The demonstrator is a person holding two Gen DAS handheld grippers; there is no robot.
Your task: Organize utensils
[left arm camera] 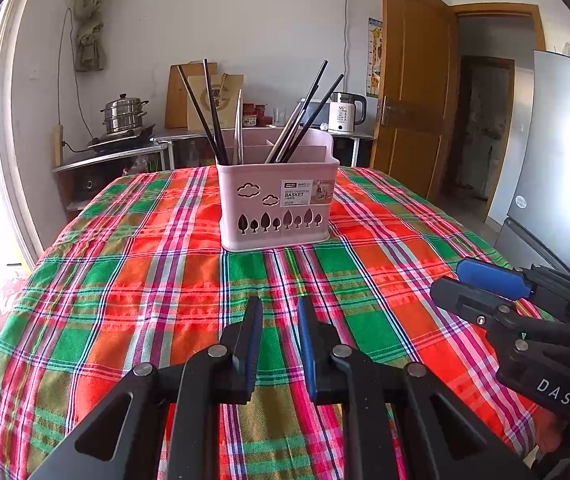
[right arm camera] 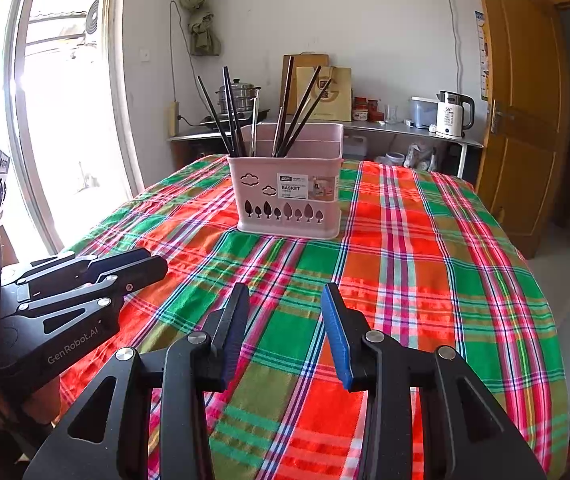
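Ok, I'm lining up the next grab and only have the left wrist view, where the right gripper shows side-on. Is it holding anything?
Observer: No. In its own camera the right gripper has its jaws well apart, with only the tablecloth showing between them.
Operator: That gripper blocks the table's near right corner for me. Are any loose utensils there?
Observer: None that I can see. The cloth lies bare out to its right edge, and every utensil in view stands in the pink basket.
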